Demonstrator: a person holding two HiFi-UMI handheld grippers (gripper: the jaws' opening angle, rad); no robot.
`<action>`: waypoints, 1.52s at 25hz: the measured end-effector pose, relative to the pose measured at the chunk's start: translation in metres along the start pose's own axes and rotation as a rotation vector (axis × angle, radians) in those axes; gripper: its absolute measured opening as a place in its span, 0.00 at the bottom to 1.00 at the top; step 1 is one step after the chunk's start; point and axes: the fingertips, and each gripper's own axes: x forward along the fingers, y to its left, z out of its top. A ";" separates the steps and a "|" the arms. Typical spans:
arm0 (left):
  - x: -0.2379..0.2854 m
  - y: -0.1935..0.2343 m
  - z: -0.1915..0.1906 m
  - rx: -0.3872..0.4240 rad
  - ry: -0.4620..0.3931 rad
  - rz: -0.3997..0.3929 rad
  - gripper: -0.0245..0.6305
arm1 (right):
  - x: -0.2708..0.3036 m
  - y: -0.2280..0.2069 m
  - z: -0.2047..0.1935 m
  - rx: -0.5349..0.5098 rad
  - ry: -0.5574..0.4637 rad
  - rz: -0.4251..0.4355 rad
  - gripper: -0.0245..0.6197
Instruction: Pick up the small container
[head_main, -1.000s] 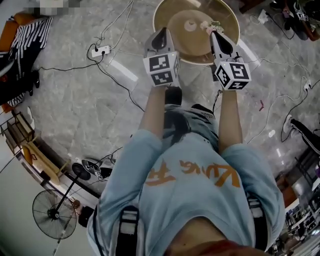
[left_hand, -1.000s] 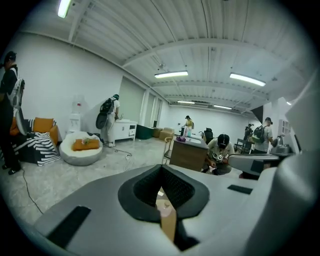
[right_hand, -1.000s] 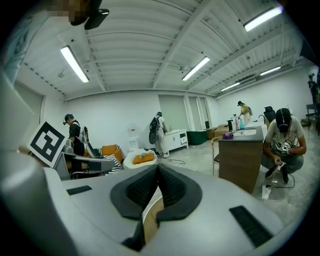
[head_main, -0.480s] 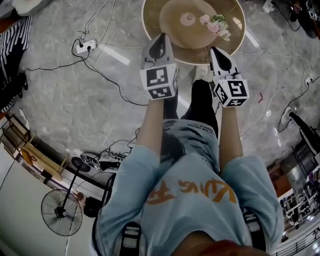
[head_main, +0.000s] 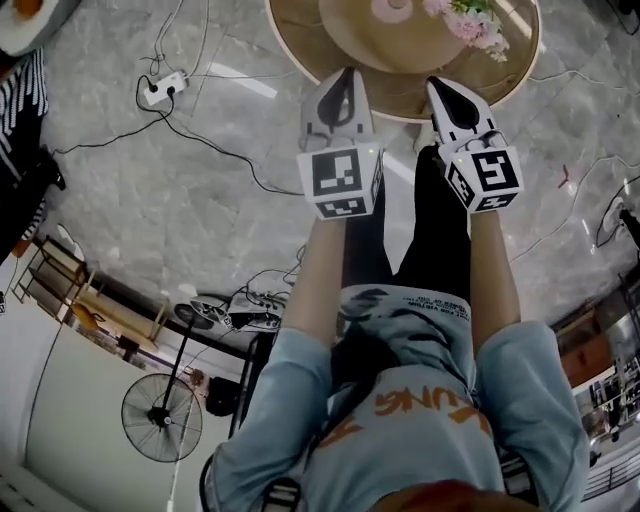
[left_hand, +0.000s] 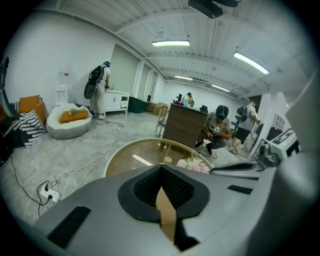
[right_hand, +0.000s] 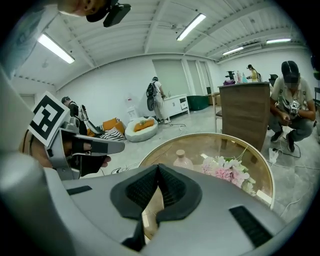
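Note:
The small container, a pale pink bottle with a cap, stands near the middle of a round glass table at the top of the head view. It also shows in the right gripper view as the container, and small and far off as the container. A bunch of pink flowers lies to its right. My left gripper and right gripper hover side by side over the table's near edge, both shut and empty, short of the container.
A power strip with trailing cables lies on the marble floor to the left. A standing fan is behind me. A wooden cabinet with people beside it stands beyond the table, and a beanbag at far left.
The table has slid toward the top of the head view as I stepped closer. Both grippers have moved forward to its near edge, still shut.

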 end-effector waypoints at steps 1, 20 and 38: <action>0.006 0.001 -0.008 0.002 0.006 -0.004 0.07 | 0.007 -0.001 -0.007 0.001 0.004 0.006 0.06; 0.073 0.028 -0.103 -0.001 0.085 0.005 0.07 | 0.087 -0.038 -0.086 -0.045 0.049 -0.011 0.11; 0.095 0.037 -0.109 -0.019 0.109 0.004 0.07 | 0.160 -0.074 -0.036 -0.158 -0.043 -0.058 0.32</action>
